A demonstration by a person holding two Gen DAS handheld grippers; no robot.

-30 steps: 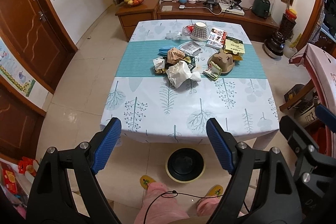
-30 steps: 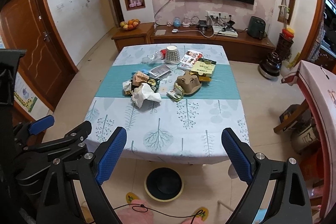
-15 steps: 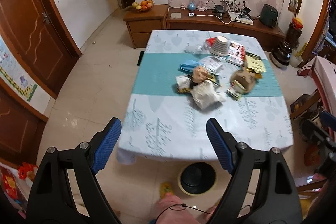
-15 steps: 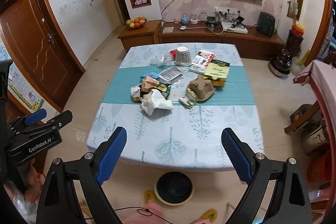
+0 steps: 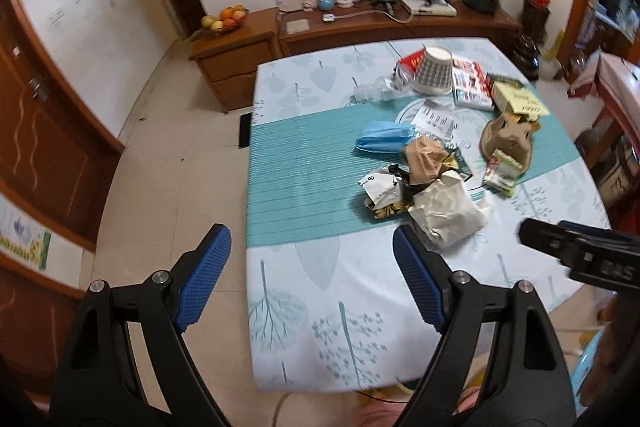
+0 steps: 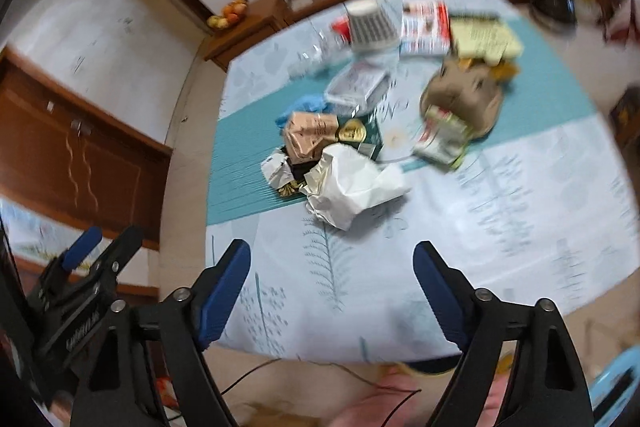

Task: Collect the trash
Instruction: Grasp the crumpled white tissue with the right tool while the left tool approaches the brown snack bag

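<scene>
A pile of trash lies in the middle of the table: crumpled white paper, a crumpled brown bag, a blue wad, a brown cardboard tray and an upturned paper cup. My left gripper hangs open over the table's near left corner with nothing between its fingers. My right gripper hovers over the near tablecloth, short of the white paper. Its jaws are closing, still wide, with nothing between them. The right wrist view is blurred.
Leaflets and a yellow packet lie at the table's far right. A wooden cabinet with a fruit bowl stands behind the table. Brown doors line the left wall. Tiled floor runs left of the table. A person's pink-clad legs show below.
Both grippers have come down and forward, so the table and trash pile look much bigger. The left view now sits over the table's left corner. The right jaws stand slightly narrower.
</scene>
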